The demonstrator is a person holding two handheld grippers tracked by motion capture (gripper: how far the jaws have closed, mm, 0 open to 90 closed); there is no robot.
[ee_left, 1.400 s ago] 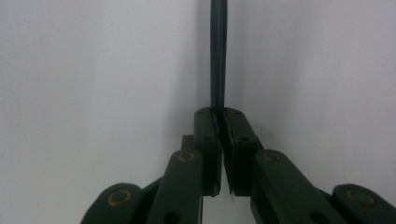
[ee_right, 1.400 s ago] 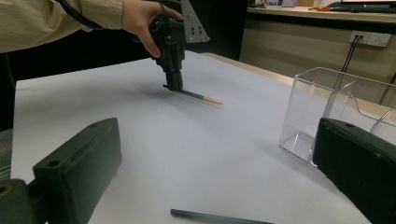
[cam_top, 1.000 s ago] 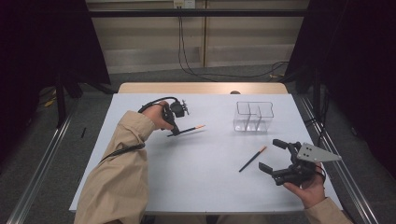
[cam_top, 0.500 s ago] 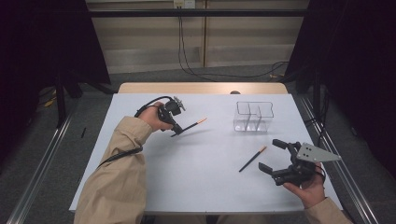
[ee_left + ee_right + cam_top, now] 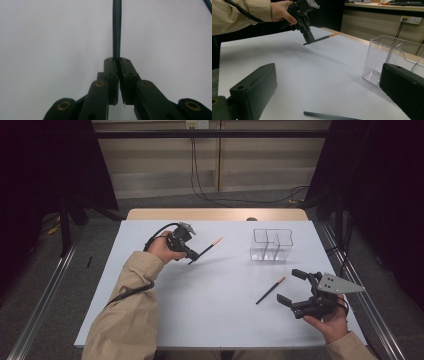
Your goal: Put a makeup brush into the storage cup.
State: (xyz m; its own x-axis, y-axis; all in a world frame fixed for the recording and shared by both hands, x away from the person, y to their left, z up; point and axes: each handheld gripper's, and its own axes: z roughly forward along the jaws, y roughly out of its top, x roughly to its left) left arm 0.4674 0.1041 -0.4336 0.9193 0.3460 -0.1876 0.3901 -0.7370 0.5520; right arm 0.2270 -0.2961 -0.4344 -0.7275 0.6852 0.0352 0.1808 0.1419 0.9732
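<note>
Two dark slim pencils with orange ends are noted. One pencil (image 5: 206, 251) is clamped between the closed jaws of the left gripper (image 5: 190, 255), lifted clear of the white table sheet (image 5: 210, 310). The second pencil (image 5: 270, 290) lies flat beside the right gripper (image 5: 291, 287), whose jaws are spread wide and empty, near a clear plastic divided box (image 5: 271, 245).

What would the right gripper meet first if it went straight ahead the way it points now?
Probably the second pencil lying on the table just ahead of the open right gripper; if it passes above that, the white table looks free beyond.

Lab, black curtains (image 5: 45, 165), railed white table (image 5: 220, 310)
</note>
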